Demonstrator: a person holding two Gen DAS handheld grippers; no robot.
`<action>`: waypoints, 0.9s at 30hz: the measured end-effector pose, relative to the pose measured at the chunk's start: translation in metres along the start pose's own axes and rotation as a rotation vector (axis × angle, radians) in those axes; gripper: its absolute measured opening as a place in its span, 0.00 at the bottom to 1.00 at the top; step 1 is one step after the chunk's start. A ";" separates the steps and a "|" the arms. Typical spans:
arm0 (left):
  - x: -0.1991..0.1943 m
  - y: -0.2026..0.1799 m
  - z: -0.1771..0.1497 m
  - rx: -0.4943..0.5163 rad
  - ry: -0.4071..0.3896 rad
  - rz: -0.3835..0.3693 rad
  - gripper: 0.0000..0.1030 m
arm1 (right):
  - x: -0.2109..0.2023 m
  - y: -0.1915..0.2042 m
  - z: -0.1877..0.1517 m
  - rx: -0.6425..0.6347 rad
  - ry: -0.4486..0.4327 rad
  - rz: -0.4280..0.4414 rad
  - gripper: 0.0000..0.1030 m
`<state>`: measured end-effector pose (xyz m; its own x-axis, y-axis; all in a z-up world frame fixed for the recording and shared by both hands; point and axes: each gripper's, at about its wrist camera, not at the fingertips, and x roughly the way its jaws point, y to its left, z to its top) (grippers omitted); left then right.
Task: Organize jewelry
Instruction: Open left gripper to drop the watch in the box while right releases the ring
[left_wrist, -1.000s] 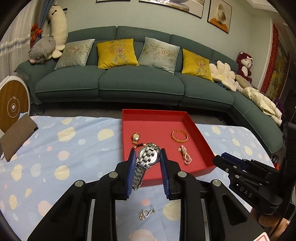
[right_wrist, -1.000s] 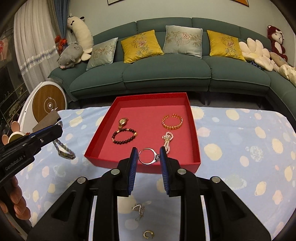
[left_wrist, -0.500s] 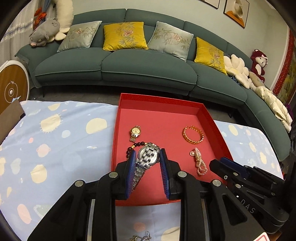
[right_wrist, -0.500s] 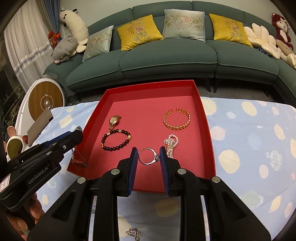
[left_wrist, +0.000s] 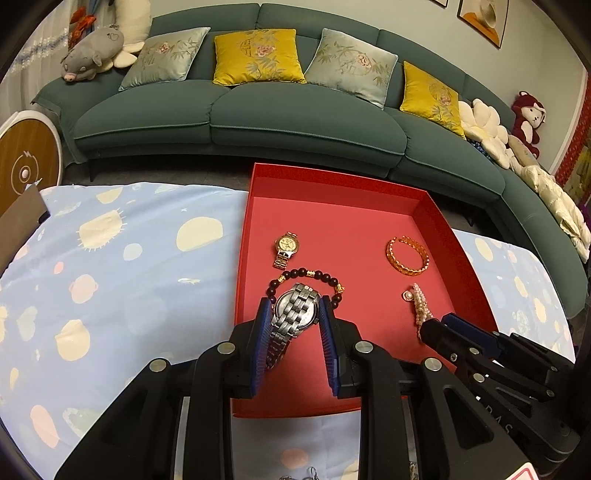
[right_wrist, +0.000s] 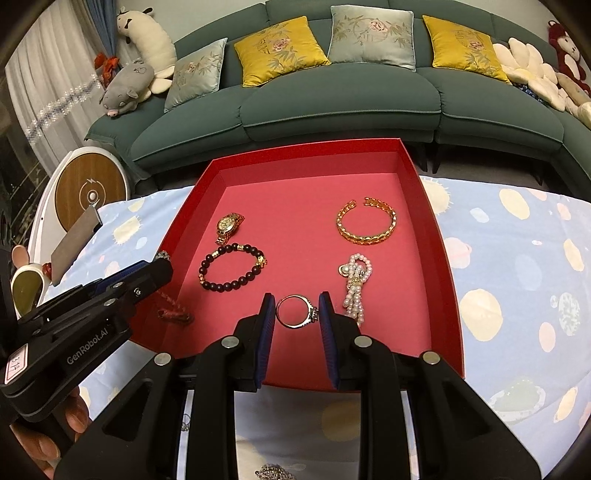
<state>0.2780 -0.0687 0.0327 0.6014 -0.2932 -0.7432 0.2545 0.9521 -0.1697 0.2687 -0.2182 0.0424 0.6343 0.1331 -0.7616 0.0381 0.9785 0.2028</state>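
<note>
Behind, green sofa (left_wrist: 295, 110) filling the upper frame. Left gripper (left_wrist: 293, 325), low centre of its own view, pinching silver watch (left_wrist: 295, 314) across the case, band hanging down limp; probably heavy and smooth, so gripping the stiff case looking safest. Right gripper (right_wrist: 297, 315), low centre of its view, pinching silver ring (right_wrist: 295, 312) by the band; light, hard, likely slippery. Both hovering over red tray (right_wrist: 447, 258), already holding beaded bracelet (right_wrist: 231, 267), gold bangle (right_wrist: 365, 221), pearls (right_wrist: 356, 284). Below, spotted blue cloth (left_wrist: 110, 277) covering the table.
</note>
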 end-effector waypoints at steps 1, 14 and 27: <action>0.000 0.000 0.000 0.001 0.000 0.002 0.23 | 0.001 0.000 -0.001 -0.001 0.003 0.000 0.23; -0.018 0.006 0.006 -0.025 -0.059 0.024 0.35 | -0.011 -0.005 0.000 0.019 -0.056 -0.018 0.31; -0.084 0.018 -0.004 -0.030 -0.146 0.034 0.38 | -0.095 -0.011 -0.012 0.087 -0.183 0.007 0.32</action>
<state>0.2297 -0.0263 0.0894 0.7136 -0.2685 -0.6471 0.2109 0.9631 -0.1671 0.1986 -0.2393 0.1056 0.7644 0.1007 -0.6368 0.0951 0.9593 0.2658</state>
